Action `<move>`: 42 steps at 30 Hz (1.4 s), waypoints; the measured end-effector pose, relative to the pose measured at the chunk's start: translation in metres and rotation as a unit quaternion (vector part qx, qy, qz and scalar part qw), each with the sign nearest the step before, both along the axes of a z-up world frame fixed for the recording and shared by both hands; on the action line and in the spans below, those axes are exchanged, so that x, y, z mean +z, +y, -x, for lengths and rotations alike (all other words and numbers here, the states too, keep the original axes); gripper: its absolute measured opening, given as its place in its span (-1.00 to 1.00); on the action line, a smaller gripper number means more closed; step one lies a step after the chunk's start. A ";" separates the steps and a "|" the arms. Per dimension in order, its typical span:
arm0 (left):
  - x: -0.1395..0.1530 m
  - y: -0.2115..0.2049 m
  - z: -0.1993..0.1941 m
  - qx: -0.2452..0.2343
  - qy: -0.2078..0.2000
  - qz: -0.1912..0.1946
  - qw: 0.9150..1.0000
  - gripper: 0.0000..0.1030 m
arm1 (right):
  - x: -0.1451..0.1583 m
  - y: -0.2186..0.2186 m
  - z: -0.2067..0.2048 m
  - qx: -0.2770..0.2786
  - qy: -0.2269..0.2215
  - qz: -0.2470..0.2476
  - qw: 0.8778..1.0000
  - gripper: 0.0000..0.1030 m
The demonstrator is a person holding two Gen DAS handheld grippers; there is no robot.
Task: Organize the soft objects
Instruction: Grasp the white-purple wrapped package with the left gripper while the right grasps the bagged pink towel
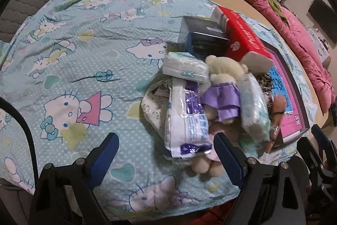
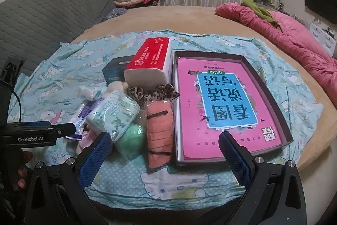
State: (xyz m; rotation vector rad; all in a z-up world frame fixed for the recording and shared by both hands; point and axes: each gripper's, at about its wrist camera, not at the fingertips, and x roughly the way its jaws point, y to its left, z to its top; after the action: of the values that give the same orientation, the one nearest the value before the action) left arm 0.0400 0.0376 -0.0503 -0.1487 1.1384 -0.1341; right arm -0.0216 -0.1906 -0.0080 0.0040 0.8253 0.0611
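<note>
- Bedding first: your cartoon-cat sheet (image 2: 189,182) lies spread over the tan bed (image 2: 316,140), with a pink quilt (image 2: 294,35) bunched along the right edge.
- Your dark tray (image 2: 287,136) sits on the sheet, right of the pile, and a pink and blue book (image 2: 221,102) lies flat inside it.
- A red tissue pack (image 2: 151,58) leans at the back of the pile, just beside the tray's left wall, with a dark box (image 2: 114,71) behind and left of it.
- Your soft things crowd together left of the tray: a green-patterned tissue pack (image 2: 113,113) on top, a purple and white wipes pack (image 1: 187,117), a small white tissue pack (image 1: 185,68) and a cream bear in a purple dress (image 1: 221,90).
- An orange cloth in a clear bag (image 2: 159,132) lies touching the tray's left wall; a green ball (image 2: 130,138) sits beside it and a leopard-print scrunchie (image 2: 155,92) behind it.
- Your left gripper (image 1: 166,149) stands wide apart, hovering over the near end of the wipes pack without pressing on it.
- Your right gripper (image 2: 165,151) is spread wide too, holding nothing, with the orange cloth and the tray's near corner in front of it.
</note>
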 end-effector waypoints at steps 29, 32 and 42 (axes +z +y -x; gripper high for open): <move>-0.021 -0.007 -0.023 -0.036 0.006 0.016 0.999 0.33 | -0.038 -0.003 -0.066 0.054 0.035 -0.036 0.997 -0.20; -0.022 -0.006 -0.024 -0.037 0.007 0.029 0.999 0.21 | -0.036 -0.005 -0.065 0.058 0.025 -0.052 0.997 -0.34; -0.017 -0.010 -0.022 -0.048 0.002 0.040 0.998 -0.15 | -0.018 -0.017 -0.056 0.060 -0.012 -0.095 0.994 -0.39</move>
State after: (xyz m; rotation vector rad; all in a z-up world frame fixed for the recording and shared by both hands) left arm 0.0621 0.0279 -0.0675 -0.1659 1.1458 -0.2644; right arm 0.0343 -0.2078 -0.0257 0.1323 0.7934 0.2524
